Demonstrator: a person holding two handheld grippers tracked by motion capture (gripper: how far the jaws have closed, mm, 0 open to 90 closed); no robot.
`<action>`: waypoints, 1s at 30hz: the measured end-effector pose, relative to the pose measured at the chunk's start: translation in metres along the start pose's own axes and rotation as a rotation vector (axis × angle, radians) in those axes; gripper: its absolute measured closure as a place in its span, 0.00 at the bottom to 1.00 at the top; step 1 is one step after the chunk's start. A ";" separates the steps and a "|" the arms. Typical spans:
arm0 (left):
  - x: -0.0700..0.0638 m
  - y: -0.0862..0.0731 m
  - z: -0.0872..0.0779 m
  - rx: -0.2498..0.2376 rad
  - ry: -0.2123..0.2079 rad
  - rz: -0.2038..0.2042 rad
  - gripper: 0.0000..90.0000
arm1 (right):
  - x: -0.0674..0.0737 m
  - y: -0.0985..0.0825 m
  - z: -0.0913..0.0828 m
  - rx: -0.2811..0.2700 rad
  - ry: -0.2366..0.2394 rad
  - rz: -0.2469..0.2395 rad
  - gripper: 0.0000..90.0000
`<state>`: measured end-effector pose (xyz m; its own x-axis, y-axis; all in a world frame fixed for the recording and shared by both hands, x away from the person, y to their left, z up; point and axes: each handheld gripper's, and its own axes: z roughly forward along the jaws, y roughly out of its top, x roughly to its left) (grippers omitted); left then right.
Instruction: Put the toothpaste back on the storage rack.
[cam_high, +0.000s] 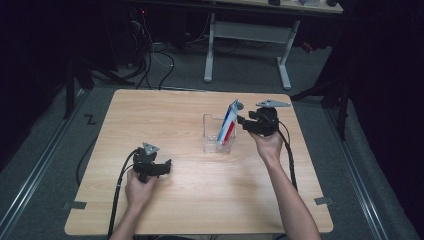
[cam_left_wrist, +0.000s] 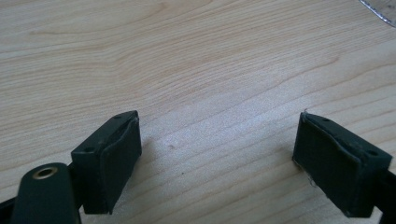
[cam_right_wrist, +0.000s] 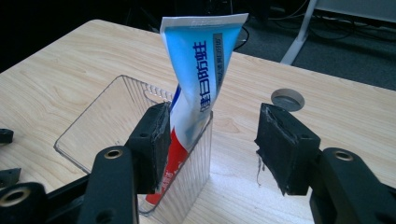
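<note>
Where the room falls away into darkness at the left of the high view, a tangle of black cables (cam_high: 150, 55) lies on the grey floor (cam_high: 45, 140) beyond the table (cam_high: 165, 115), and a metal rail runs along that floor toward the near corner. The table is a pale wooden top with rounded corners and a plain grain, bare over most of its left half.

Toward its near left, a hand holds the left gripper (cam_high: 165, 168) low over the wood; in the left gripper view its two black jaws stand wide apart with nothing between them but bare wood, so it is open and grips nothing.

Right of the table's middle stands a clear plastic box (cam_high: 210, 135), open at the top and ribbed along its walls. A toothpaste tube (cam_high: 229, 124), blue and white with a red lower part, leans inside it against the right-hand wall, its flat crimped end sticking up above the rim.

Just beside the tube is the right gripper (cam_high: 240, 120); in the right gripper view its jaws are spread, one pad near the tube, the other well clear of it, and they do not press on it. A round grey cap (cam_right_wrist: 287, 99) sits flush in the wood behind it.

Behind the table stands a white-legged desk (cam_high: 250, 35), and the right side is dark.
</note>
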<state>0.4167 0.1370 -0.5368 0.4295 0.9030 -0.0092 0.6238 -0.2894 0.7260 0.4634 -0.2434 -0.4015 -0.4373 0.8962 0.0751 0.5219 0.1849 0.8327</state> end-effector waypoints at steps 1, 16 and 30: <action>0.000 0.000 0.000 0.000 0.000 0.000 0.17 | 0.000 0.000 -0.001 -0.001 0.001 0.002 0.50; 0.000 0.000 0.000 0.000 0.000 0.000 0.17 | -0.005 -0.002 -0.014 -0.012 0.025 -0.003 0.49; 0.000 0.000 0.000 0.000 0.001 -0.001 0.17 | -0.023 -0.016 -0.037 -0.037 0.009 0.049 0.50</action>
<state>0.4169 0.1368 -0.5368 0.4284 0.9035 -0.0096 0.6241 -0.2882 0.7263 0.4381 -0.2815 -0.3964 -0.4188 0.9000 0.1212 0.5151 0.1255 0.8479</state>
